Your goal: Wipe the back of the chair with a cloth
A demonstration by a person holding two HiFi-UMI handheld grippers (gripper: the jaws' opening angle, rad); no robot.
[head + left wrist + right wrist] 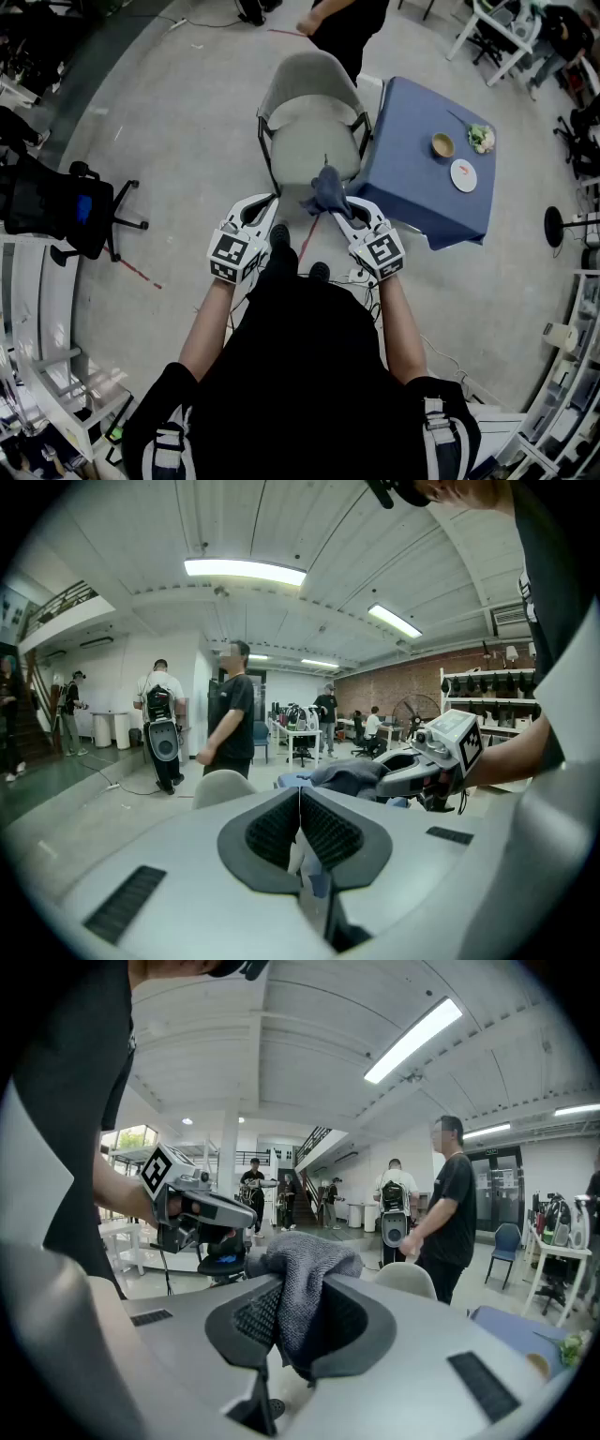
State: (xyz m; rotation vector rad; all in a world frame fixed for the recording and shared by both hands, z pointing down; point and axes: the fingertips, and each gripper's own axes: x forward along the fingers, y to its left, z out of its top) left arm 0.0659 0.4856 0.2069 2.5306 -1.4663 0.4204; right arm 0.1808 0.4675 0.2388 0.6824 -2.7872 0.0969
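Right hand-held gripper pinches a nubby grey cloth; left hand-held gripper closed, empty.

The cloth, grey-blue and bunched, is pinched between the jaws of the right gripper, its loose end mounded above them, just before the chair's front edge. The chair, a pale grey shell on a black frame, stands upright, its seat toward the person.

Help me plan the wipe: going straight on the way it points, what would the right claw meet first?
Probably the pale grey plastic chair, its seat before its back: the right claw, shut on the grey-blue terry cloth, aims at it in the head view. Depth is unclear.
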